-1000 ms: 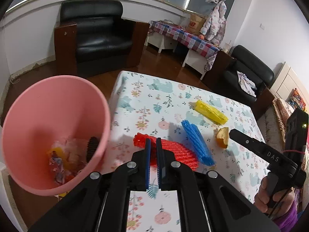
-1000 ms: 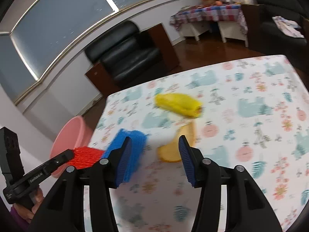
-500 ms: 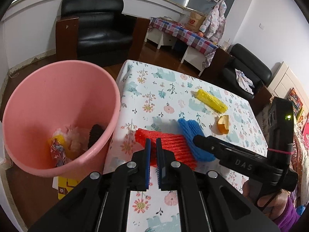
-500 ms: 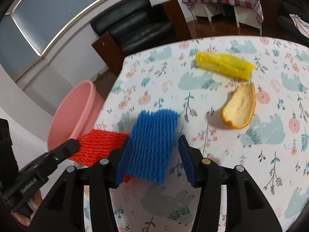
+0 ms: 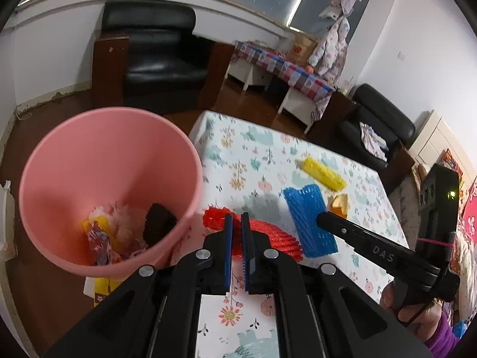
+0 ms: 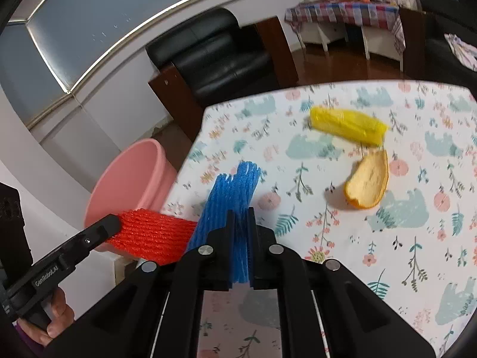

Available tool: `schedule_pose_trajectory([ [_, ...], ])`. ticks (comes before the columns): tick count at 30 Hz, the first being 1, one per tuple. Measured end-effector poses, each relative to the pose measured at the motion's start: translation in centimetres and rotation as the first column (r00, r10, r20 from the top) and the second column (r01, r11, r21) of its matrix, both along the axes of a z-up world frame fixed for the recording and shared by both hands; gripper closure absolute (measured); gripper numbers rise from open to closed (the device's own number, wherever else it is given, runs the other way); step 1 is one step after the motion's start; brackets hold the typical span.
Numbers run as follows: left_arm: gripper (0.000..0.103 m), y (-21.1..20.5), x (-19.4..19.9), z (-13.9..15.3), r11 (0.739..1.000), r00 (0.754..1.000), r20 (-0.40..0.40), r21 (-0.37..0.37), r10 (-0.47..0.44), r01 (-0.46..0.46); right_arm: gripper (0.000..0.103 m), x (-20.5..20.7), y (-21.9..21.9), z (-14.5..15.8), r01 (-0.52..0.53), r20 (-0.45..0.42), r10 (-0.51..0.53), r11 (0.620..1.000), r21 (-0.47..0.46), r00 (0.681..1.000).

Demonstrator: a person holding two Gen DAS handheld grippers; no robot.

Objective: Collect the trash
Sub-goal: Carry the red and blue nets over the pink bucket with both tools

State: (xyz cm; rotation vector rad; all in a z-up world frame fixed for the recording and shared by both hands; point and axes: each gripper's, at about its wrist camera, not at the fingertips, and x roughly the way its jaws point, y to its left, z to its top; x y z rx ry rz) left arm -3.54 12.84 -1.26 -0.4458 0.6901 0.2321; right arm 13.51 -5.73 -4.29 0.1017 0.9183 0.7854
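At the far left, beside the table's edge, stands the pink bin (image 5: 110,185), open-topped with wrappers and a dark scrap already in its bottom, close enough that trash lifted from the near corner travels only a short way. Next to it the left gripper (image 5: 236,232) has its pads clamped on the red foam net (image 5: 268,235), holding the sleeve at one end so the rest sticks out free over the floral tablecloth (image 5: 256,155). Just right of that, the right gripper (image 6: 240,238) is pinched tight on the blue foam net (image 6: 235,191), squashing its soft mesh flat between the jaws. Farther right, ungripped on the cloth, lie the orange peel (image 6: 368,183) and, beyond it, the yellow foam net (image 6: 347,125), probably left for a later pass.
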Motion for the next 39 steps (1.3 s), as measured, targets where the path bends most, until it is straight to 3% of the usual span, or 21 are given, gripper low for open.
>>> schedule_pose_trajectory([
  [15,0.098,5.3,-5.8,3.9,0.983,0.98,0.106,0.05,0.171,-0.177,0.096,-3.0,5.2,4.4,-0.097,0.111,0.093,0.995,0.03,0.989],
  [24,0.098,10.0,-9.0,2.8,0.95,0.95,0.063,0.047,0.306,-0.309,0.096,-5.5,10.5,5.1,-0.195,0.136,0.191,0.981,0.019,0.972],
  [30,0.098,10.8,-9.8,2.2,0.936,0.942,0.033,0.104,0.335,-0.336,0.096,-6.4,13.2,4.7,-0.226,0.146,0.224,0.974,0.003,0.964],
  [39,0.098,11.4,-9.5,1.1,0.929,0.937,0.005,0.123,0.35,-0.348,0.096,-6.8,15.4,3.5,-0.241,0.138,0.243,0.97,-0.034,0.96],
])
